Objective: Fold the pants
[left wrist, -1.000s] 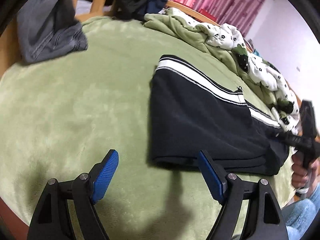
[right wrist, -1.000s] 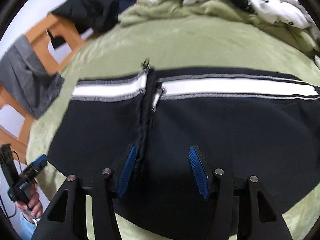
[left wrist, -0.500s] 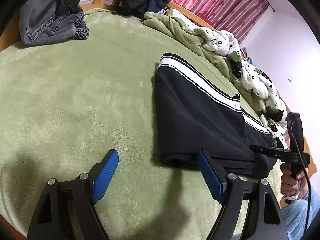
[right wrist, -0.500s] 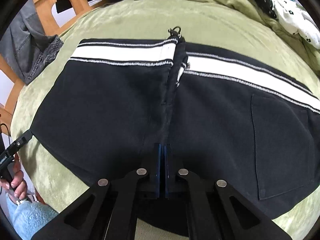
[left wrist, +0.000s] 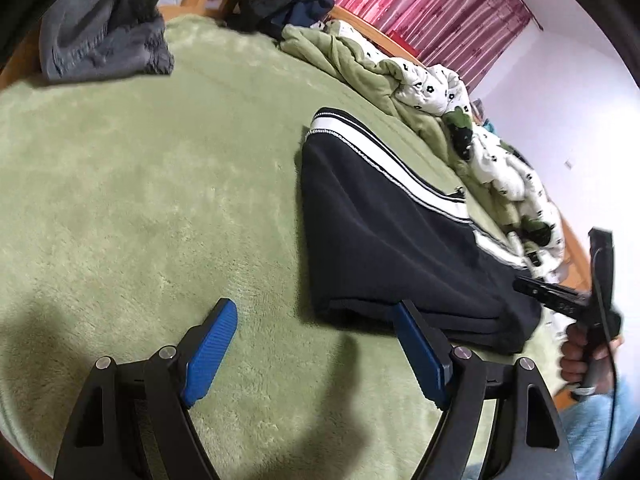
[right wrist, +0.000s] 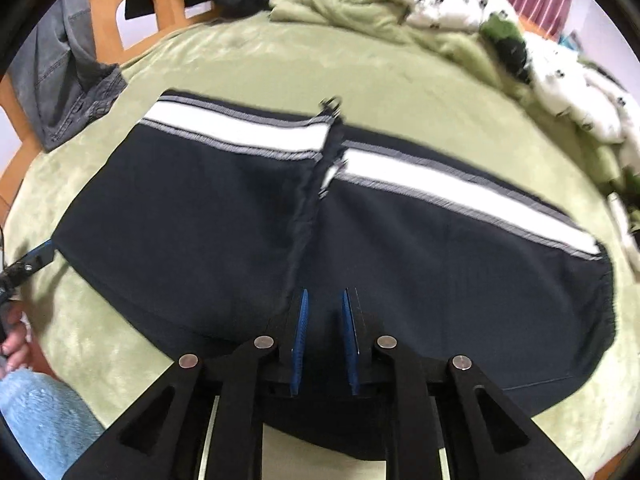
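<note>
Two grippers, left gripper [left wrist: 316, 348] agape, black pants [right wrist: 340, 248] folded on bed [left wrist: 160, 200]

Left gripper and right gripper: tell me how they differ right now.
The left gripper is wide open; the right gripper is nearly closed, with a narrow gap. The left hangs over the bare green blanket beside the black pants; the right sits over the pants. Both have blue pads.

No words, numbers or signs can be read here. The far black gripper [left wrist: 560, 298] in the left wrist view has some small pale marks on its arm, but they are too blurred to make out.
</note>
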Demonstrator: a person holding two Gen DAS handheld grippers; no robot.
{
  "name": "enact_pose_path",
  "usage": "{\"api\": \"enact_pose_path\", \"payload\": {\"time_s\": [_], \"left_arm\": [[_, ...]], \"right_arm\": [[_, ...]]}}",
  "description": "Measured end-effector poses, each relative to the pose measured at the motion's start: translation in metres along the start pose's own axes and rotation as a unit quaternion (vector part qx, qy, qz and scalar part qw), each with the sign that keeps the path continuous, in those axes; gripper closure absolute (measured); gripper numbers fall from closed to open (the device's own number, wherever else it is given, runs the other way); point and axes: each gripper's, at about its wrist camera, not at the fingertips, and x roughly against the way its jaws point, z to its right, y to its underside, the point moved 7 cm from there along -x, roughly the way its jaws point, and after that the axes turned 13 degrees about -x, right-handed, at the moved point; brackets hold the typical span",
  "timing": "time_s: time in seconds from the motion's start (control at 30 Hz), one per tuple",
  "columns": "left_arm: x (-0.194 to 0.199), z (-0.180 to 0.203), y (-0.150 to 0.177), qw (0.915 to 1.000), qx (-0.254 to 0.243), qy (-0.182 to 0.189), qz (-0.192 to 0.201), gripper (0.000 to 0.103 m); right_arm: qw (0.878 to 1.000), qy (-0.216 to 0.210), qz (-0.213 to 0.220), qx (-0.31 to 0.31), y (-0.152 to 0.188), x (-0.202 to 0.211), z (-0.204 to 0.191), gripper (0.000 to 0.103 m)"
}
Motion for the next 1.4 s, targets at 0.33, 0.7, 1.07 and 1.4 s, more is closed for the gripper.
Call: {"api": "enact_pose_path", "payload": {"time_s": [0.33,0.7,1.07,1.4], "left_arm": [[-0.004,0.005,-0.008,0.9953,0.053,0.08,0.015,0.025],[-0.048,0.023,-0.021,0.9966,0.06,0.043,-0.038,0.06],[-0.018,0.092,-0.083,0.9989,-0.041,-0.015,-0.018,0.085],[-0.033,0.248,-0.116,0.9816,-0.188,-0.03,-0.02,0.09]], "right_arm": [[0.988,0.01,0.102,-0.112,-0.03,0.057,0.041,0.079],[0.983,-0.001,0.058,-0.177,0.001,0.075,0.067,0.07],[0.976,0.011,0.034,-0.217,0.031,0.067,0.134,0.07],[0.95,-0.041,0.038,-0.306,0.058,0.076,0.198,0.069]]}}
